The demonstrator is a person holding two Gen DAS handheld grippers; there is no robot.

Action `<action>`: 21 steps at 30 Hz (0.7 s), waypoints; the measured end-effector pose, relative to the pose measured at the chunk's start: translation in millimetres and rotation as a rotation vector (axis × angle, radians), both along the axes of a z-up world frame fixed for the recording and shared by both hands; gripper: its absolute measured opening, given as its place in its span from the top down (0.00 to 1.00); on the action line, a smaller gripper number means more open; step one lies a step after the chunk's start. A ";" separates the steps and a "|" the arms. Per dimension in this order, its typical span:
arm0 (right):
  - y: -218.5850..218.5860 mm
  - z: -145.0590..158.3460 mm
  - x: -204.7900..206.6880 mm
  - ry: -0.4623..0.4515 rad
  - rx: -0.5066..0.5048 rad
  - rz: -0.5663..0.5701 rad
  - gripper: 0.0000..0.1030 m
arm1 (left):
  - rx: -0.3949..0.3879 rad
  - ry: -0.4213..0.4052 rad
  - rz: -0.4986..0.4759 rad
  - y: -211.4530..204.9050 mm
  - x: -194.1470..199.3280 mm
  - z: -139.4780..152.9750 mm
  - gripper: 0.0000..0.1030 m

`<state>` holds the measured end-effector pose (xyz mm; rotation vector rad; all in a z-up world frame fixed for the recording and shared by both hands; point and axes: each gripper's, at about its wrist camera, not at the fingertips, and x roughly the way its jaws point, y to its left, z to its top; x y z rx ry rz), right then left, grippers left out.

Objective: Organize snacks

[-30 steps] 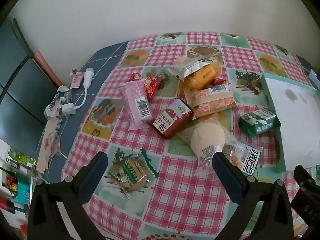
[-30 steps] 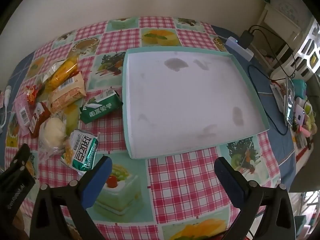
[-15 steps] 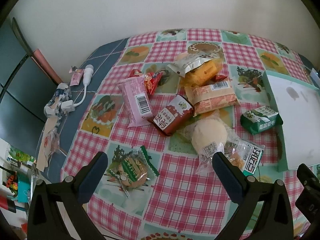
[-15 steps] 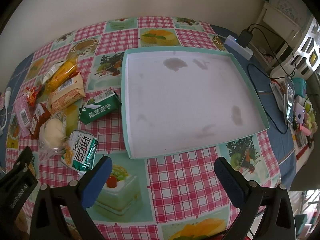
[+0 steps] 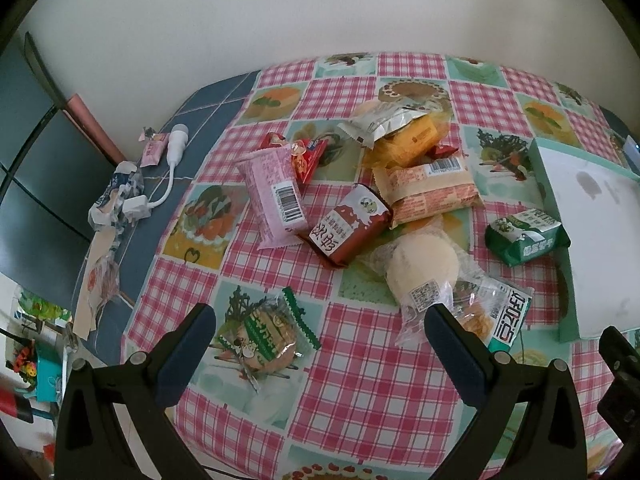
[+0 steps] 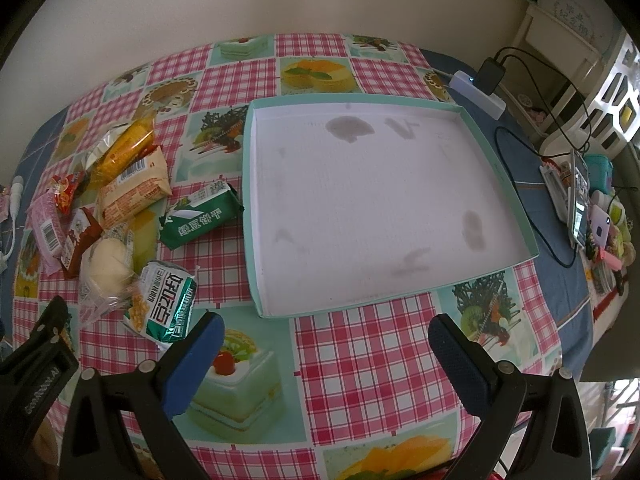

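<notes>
A pile of wrapped snacks lies on the checked tablecloth: a pink packet [image 5: 274, 196], a brown-red packet [image 5: 348, 228], an orange-tan packet [image 5: 428, 192], a yellow bag [image 5: 404, 136], a round bun [image 5: 424, 268], a green packet [image 5: 526, 236] and a round green-wrapped biscuit [image 5: 264, 340]. A white-and-green packet [image 6: 170, 304] lies near the shallow teal tray [image 6: 496, 160], which holds nothing. My left gripper [image 5: 320, 336] is open above the table, beside the biscuit. My right gripper [image 6: 326, 344] is open in front of the tray.
A white cable with plug [image 5: 172, 164] and crumpled wrappers [image 5: 116, 200] lie at the table's left edge. A power strip with charger [image 6: 480, 84] and cluttered items [image 6: 592, 208] sit right of the tray. A wall stands behind the table.
Both grippers have drawn back slightly; the snacks and the tray sit a little farther off in view. Nothing was picked up.
</notes>
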<state>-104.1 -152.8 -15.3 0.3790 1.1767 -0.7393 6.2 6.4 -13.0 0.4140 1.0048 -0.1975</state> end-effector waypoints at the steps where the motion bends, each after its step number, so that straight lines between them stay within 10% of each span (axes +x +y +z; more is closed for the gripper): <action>1: -0.1 0.0 0.0 0.000 0.000 0.000 0.00 | 0.001 0.001 0.001 0.0 0.0 -0.5 0.00; 21: -1.3 1.1 -0.5 -0.006 0.005 -0.002 0.00 | 0.003 0.005 0.003 -0.1 0.6 -1.6 0.00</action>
